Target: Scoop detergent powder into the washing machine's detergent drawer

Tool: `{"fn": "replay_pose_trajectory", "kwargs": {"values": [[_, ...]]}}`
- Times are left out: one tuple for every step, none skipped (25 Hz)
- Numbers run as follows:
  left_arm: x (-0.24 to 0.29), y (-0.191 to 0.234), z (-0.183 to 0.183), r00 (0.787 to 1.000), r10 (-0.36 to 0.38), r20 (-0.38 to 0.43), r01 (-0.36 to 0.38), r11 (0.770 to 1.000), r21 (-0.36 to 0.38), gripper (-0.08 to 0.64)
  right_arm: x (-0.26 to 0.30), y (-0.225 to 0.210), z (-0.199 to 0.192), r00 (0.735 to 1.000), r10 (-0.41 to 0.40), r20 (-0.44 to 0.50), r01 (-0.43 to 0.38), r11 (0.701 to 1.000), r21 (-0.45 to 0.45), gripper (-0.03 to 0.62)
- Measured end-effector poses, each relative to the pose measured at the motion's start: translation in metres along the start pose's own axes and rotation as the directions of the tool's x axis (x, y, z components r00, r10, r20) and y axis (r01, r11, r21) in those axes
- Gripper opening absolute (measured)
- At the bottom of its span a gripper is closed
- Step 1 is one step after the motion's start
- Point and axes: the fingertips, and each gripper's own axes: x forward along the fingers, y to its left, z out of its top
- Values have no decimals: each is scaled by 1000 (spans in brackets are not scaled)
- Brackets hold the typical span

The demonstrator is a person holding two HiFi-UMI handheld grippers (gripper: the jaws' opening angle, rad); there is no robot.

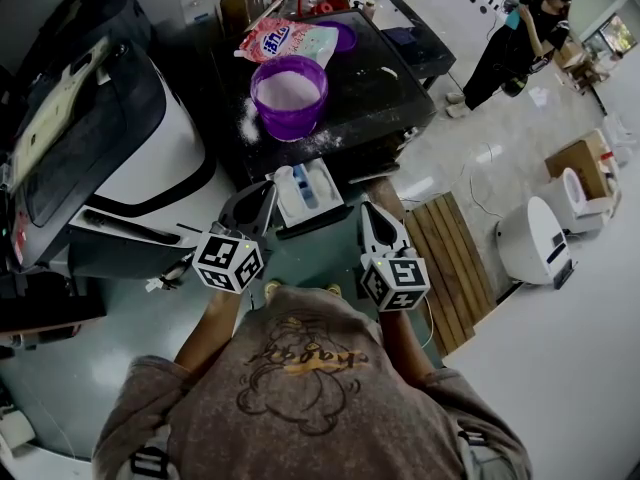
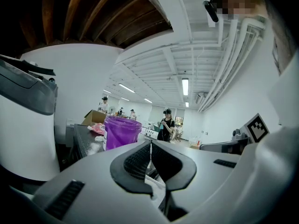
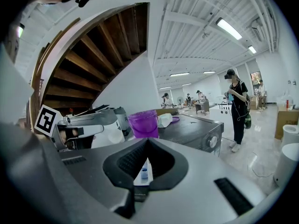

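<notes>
Seen from above, a person in a brown printed shirt stands at the front of a dark-topped washing machine (image 1: 390, 98). Both forearms reach forward and slightly outward from the body. The hands are mostly hidden beneath the marker cubes on the two tools.

The left gripper (image 1: 268, 190) points up and slightly inward, with its tip just beside the left edge of the detergent drawer (image 1: 303, 190). Its jaws are pressed together with nothing between them. The right gripper (image 1: 366, 211) mirrors it near the drawer's right edge, with a small gap to the drawer. Its jaws are also closed and empty.

The white drawer is pulled out from the machine's front edge, and a blue insert shows inside it.

On the machine's top, near the left edge, stands a purple bucket (image 1: 290, 125) filled with white detergent powder (image 1: 288, 88). Some spilled powder (image 1: 248, 118) lies on the top beside the bucket, toward the left edge. A detergent bag (image 1: 285, 40) lies flat behind the bucket, toward the back edge.

A wooden pallet (image 1: 450, 258) lies on the floor to the right.
</notes>
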Motion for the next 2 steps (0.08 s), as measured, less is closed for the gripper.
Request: {"fn": "replay_pose_trajectory", "kwargs": {"values": [[0,0,0,1000,0,0,0,1000,-1,23,0,0,1,1000,0,-2,0,1000,-1,0],[0,0,0,1000,1,0,-1,1000,-2,23,0,0,1,1000,-1,-4,1,1000,-3,0]]}}
